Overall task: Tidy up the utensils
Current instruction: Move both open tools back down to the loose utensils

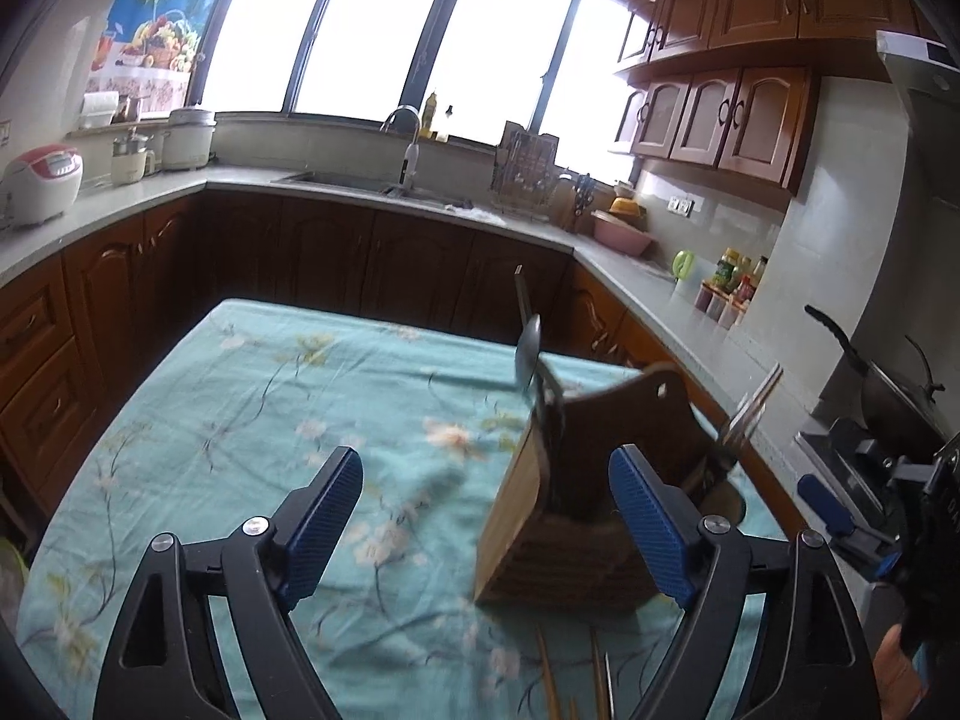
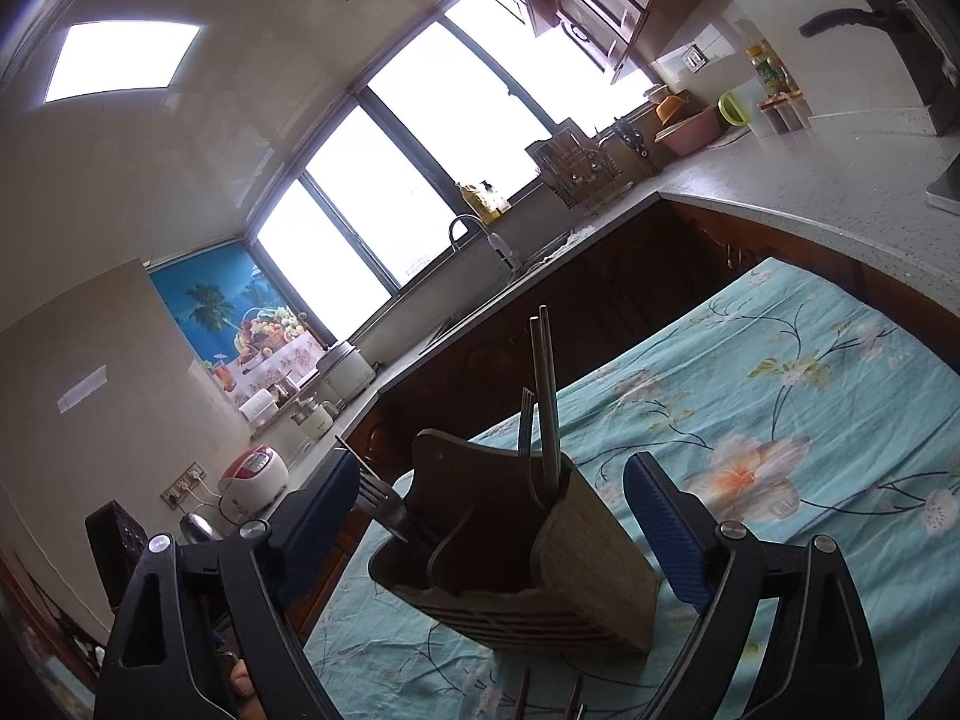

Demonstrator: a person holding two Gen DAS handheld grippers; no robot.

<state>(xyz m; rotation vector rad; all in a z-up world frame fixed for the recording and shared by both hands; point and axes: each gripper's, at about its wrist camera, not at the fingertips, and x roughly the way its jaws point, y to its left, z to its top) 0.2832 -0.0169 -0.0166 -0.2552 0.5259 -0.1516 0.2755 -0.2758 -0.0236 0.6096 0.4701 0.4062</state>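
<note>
Chopsticks upright in holder; fork leaning left.

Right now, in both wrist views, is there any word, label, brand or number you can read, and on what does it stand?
None can be read.
Bottles on the counter: labels too small.
Rice cooker: panel blurred.
Window poster: a fruit and palm picture, no lettering legible.
Utensil holder: no marking seen.

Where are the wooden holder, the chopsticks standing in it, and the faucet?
holder (image 2: pixel 594 576), right wrist view, light side wall.
chopsticks (image 2: pixel 546 396), right wrist view, mid-shaft.
faucet (image 1: pixel 401 117), left wrist view, curved neck.
</note>
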